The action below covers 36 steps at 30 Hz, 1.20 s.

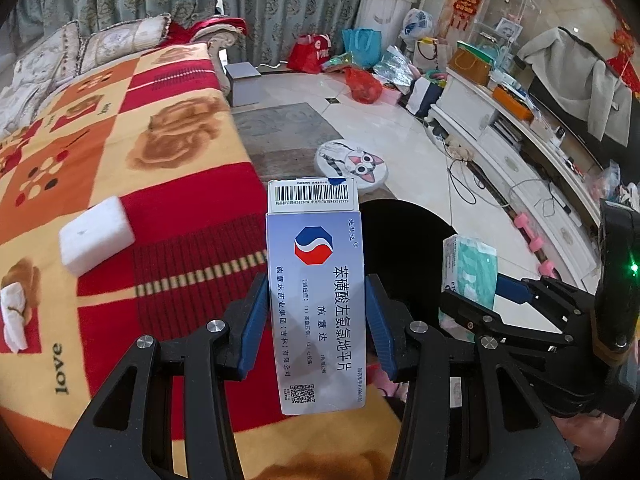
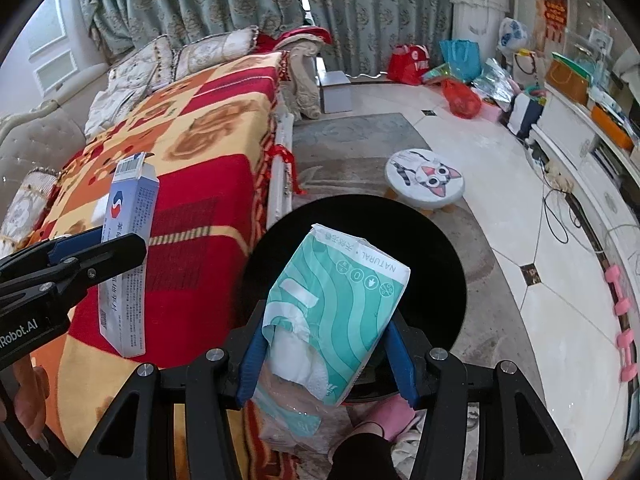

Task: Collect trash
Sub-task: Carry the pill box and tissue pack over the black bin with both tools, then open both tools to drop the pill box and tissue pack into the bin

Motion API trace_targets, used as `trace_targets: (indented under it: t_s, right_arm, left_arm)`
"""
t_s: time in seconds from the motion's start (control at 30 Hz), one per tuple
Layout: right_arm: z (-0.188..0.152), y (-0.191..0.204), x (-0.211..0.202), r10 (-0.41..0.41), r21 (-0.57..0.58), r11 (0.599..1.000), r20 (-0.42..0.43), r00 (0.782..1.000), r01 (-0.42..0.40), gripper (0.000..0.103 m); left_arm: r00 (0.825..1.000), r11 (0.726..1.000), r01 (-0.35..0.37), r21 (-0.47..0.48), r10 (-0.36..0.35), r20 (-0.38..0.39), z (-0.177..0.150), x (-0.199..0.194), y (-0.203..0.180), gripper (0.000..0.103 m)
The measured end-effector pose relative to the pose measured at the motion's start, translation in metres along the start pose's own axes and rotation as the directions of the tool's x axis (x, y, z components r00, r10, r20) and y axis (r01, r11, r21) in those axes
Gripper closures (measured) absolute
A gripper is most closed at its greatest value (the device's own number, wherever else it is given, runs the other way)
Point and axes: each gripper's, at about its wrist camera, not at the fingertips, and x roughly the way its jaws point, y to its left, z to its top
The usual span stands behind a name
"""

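Observation:
My left gripper is shut on a pale blue medicine box with a barcode flap, held upright at the edge of the blanket-covered sofa; it also shows in the right wrist view. My right gripper is shut on a teal-and-white tissue pack, torn open at its lower left, held over a black round bin. The pack and the bin also show in the left wrist view. A white foam block and a crumpled white tissue lie on the blanket.
The sofa's red and orange blanket fills the left. A cat-print stool stands beyond the bin. Bags crowd the far floor. A white cabinet with cables and pink dumbbells runs along the right.

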Motion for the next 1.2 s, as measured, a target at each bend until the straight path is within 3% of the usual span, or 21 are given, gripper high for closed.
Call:
trace_targets:
  t_s: [0.5, 0.6, 0.63, 0.67, 0.7, 0.83, 1.2]
  right_arm:
    - [0.001, -0.044, 0.023, 0.013, 0.067, 0.998, -0.025, 1.000, -0.011, 0.050]
    - [0.001, -0.047, 0.027, 0.026, 0.074, 0.997, -0.029, 0.999, -0.024, 0.042]
    - [0.001, -0.047, 0.027, 0.030, 0.076, 0.997, -0.026, 0.999, -0.028, 0.034]
    - [0.000, -0.046, 0.026, 0.033, 0.076, 0.997, -0.020, 0.999, -0.031, 0.031]
    - [-0.001, -0.046, 0.025, 0.034, 0.077, 0.997, -0.013, 0.999, -0.033, 0.031]
    - [-0.001, -0.043, 0.024, 0.041, 0.076, 0.996, -0.014, 0.999, -0.039, 0.030]
    - [0.002, 0.002, 0.020, 0.068, 0.006, 0.998, -0.021, 0.997, -0.068, 0.030]
  left_arm:
    - [0.991, 0.991, 0.132, -0.036, -0.133, -0.010, 0.028, 0.040, -0.021, 0.056]
    - [0.987, 0.985, 0.161, -0.065, -0.162, -0.018, 0.031, 0.045, -0.020, 0.054]
    - [0.985, 0.983, 0.169, -0.077, -0.171, -0.018, 0.032, 0.045, -0.019, 0.052]
    - [0.983, 0.979, 0.179, -0.094, -0.181, -0.013, 0.032, 0.044, -0.017, 0.045]
    - [0.984, 0.979, 0.178, -0.100, -0.179, -0.006, 0.032, 0.043, -0.015, 0.041]
    - [0.987, 0.981, 0.157, -0.109, -0.158, 0.003, 0.030, 0.038, -0.006, 0.041]
    - [1.000, 0.992, 0.016, -0.127, -0.013, 0.028, 0.008, 0.008, 0.038, 0.041]
